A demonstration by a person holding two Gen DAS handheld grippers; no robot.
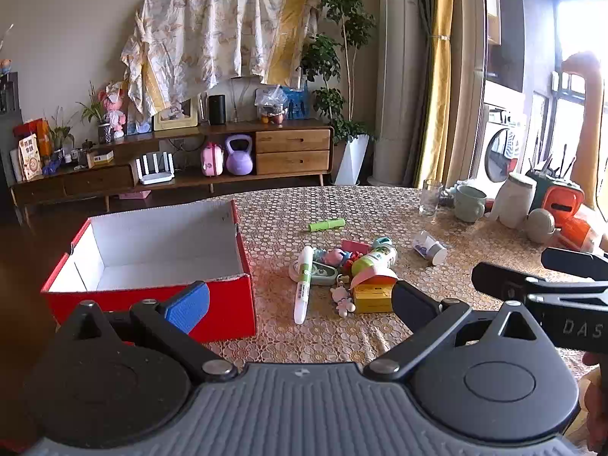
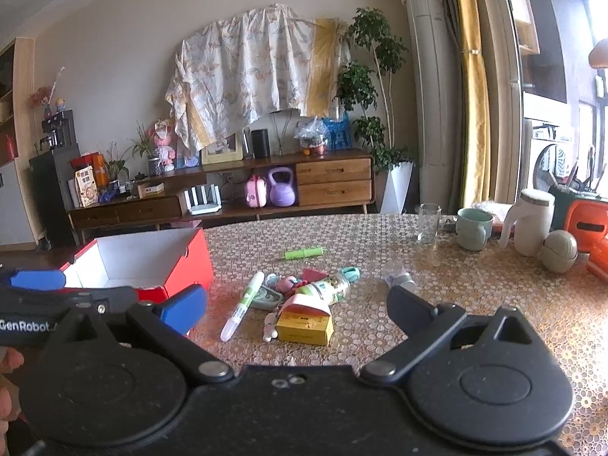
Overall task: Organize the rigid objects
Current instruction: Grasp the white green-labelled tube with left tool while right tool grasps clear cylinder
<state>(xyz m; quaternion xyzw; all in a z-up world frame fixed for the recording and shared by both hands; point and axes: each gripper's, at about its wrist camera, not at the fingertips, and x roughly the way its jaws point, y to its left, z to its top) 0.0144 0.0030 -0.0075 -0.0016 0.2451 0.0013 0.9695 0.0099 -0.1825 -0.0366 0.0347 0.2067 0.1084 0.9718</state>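
Note:
A red box (image 1: 224,304) with a white, empty inside stands open at the table's left; it also shows in the right wrist view (image 2: 190,262). Right of it lies a pile of small items: a white marker pen (image 1: 303,285), a yellow box (image 1: 372,297), a green-capped bottle (image 1: 374,258), a green tube (image 1: 326,224) and a small white bottle (image 1: 429,247). The pen (image 2: 243,306) and yellow box (image 2: 306,326) show in the right wrist view too. My left gripper (image 1: 300,304) is open and empty, just short of the pile. My right gripper (image 2: 296,307) is open and empty, beside it.
A glass (image 1: 430,197), green mug (image 1: 470,203), white jug (image 1: 513,205), round jar (image 1: 540,225) and orange items (image 1: 562,201) stand along the table's far right. The patterned tablecloth (image 1: 380,205) covers the table. A sideboard (image 1: 190,159) lines the far wall.

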